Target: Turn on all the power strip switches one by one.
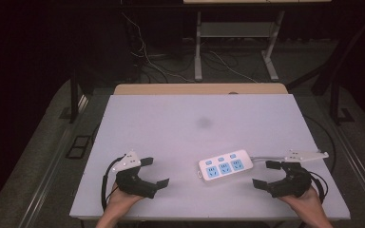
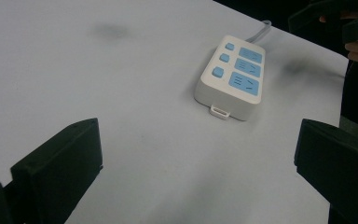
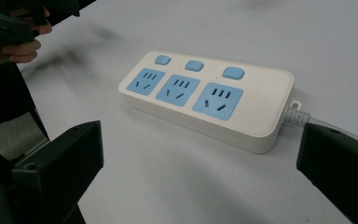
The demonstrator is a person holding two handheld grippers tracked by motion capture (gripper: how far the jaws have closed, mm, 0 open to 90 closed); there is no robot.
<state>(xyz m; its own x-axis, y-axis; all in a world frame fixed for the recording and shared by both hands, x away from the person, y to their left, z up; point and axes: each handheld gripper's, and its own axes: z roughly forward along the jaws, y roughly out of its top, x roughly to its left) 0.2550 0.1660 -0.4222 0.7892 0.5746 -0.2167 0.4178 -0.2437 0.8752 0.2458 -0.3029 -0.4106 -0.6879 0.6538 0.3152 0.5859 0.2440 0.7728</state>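
A white power strip (image 1: 225,165) with three blue sockets and three blue buttons lies flat on the white table top (image 1: 190,118), toward the front right. Its grey cable (image 1: 271,155) runs off to the right. My right gripper (image 1: 268,174) rests just right of the strip, open, nothing between its jaws; in the right gripper view the power strip (image 3: 209,95) lies close ahead of them. My left gripper (image 1: 155,172) stands open near the front left, well apart from the strip. The left gripper view shows the power strip (image 2: 231,76) farther off, with the right gripper (image 2: 342,18) beyond.
A faint grey smudge (image 1: 203,122) marks the middle of the table. A wooden edge (image 1: 199,89) runs along the table's far side. Beyond it, desk legs (image 1: 198,47) and loose cables (image 1: 147,59) lie on the dark floor.
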